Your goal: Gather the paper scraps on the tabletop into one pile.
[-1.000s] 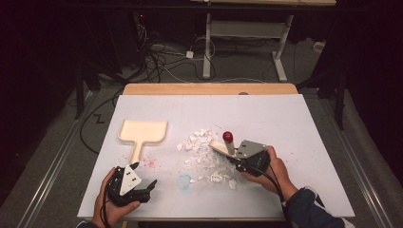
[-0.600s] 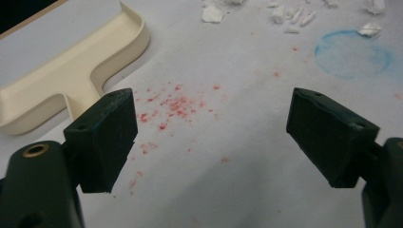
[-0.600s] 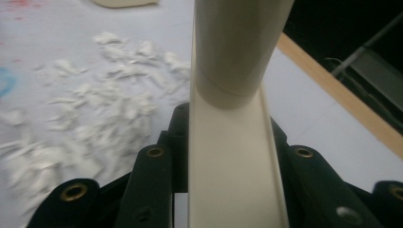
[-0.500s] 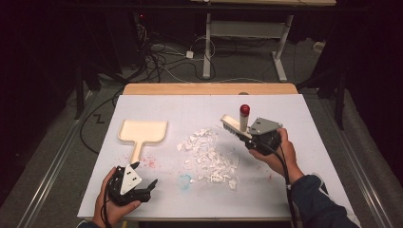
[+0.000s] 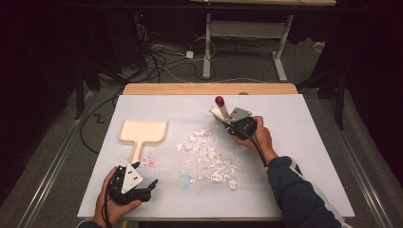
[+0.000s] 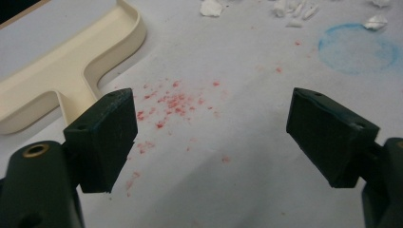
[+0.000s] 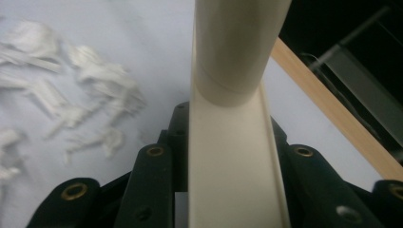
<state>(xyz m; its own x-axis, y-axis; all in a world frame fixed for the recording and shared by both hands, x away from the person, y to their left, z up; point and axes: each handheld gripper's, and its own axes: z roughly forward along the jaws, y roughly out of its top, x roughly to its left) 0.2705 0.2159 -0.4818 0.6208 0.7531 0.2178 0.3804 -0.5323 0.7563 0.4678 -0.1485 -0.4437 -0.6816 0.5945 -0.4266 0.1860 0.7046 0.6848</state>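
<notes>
A cream tool (image 5: 221, 112) with a red tip (image 5: 219, 100) is clamped in my right gripper (image 5: 228, 119), just beyond the right side of a pile of white scraps (image 5: 209, 156). In the right gripper view the tool's flat cream bar (image 7: 228, 180) runs up between the jaws into a round handle, with my right gripper (image 7: 228, 156) shut on it and scraps (image 7: 95, 90) to its left. A cream dustpan (image 5: 142, 132) lies flat at the left. My left gripper (image 5: 145, 175) rests near the front left edge, open, with nothing between its jaws (image 6: 209, 137); the dustpan's handle (image 6: 57, 80) lies just beyond it.
Red specks (image 6: 176, 102) dot the white table (image 5: 309, 142) near the left gripper, and a faint blue ring (image 6: 356, 47) marks the surface in front of the scraps. A wooden edge (image 5: 209, 89) borders the far side. Cables and a metal stand lie on the floor beyond.
My right gripper has carried the red-tipped tool away from the near right of the scrap pile to its far right side. The left gripper has stayed where it was.
</notes>
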